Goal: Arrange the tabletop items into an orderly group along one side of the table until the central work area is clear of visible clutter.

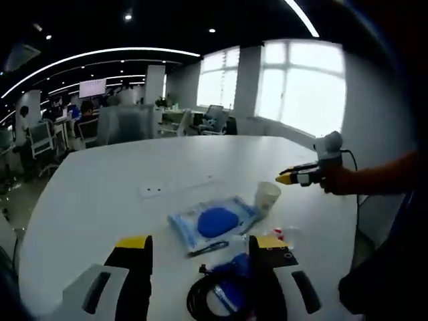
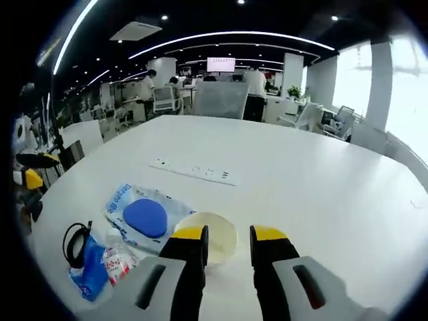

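Cable coil [image 1: 212, 294], black, lies btwn left gripper [image 1: 200, 244] jaws, wide open, gripping nothing. Blue-disc packet [image 1: 212, 224] just beyond, paper cup [image 1: 267, 196] beside it on white table [image 1: 100, 194]. Right gripper [image 2: 227, 234] jaws parted w/ cup rim [image 2: 207, 234] possibly just ahead, untouched.

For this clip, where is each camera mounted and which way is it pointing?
Left gripper view: rides the left gripper, looking across the white table at a packet with a blue disc, paper cup and black cable; the right gripper and a person's sleeve enter from the right.
Right gripper view: rides the right gripper, just above the cup, facing the office; the left gripper shows at left.
Shared: table, packet, cup, cable.
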`<state>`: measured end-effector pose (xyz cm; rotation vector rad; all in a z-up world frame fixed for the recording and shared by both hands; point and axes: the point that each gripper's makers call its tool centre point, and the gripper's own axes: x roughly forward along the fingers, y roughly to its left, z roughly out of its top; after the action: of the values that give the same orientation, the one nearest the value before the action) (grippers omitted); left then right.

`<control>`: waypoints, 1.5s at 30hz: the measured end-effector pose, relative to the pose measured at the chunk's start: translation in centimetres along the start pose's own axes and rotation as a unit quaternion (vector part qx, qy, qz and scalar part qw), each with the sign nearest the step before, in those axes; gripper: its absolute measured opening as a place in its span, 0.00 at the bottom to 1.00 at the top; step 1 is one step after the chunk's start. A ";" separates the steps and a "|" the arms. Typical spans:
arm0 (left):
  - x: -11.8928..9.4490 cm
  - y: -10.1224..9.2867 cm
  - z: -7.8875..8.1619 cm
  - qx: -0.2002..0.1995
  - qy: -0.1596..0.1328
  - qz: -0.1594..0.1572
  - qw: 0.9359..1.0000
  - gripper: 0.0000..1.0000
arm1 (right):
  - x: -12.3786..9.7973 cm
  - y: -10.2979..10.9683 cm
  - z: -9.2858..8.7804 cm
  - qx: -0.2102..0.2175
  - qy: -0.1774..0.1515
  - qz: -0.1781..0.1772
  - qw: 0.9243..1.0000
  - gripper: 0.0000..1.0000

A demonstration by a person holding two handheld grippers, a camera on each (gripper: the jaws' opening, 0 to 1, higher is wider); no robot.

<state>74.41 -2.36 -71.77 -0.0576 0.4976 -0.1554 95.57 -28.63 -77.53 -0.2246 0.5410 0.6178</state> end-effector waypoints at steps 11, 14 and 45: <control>-3.1 -2.1 -1.3 -0.006 0.002 -0.020 1.000 0.77 | 1.6 -0.5 -1.7 0.027 0.034 0.000 0.999 0.16; -3.7 -3.1 -1.4 -0.008 -0.006 -0.034 0.999 0.82 | 1.9 -0.4 -2.2 0.047 0.041 0.010 0.998 0.09; -6.8 -2.2 -2.2 0.011 -0.015 -0.042 0.999 0.99 | 1.2 7.6 4.8 0.016 -0.003 0.054 0.998 0.00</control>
<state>67.19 -3.51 -70.29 -0.0591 0.4629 -0.2416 93.70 -20.28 -74.49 -0.1647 0.5585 0.7136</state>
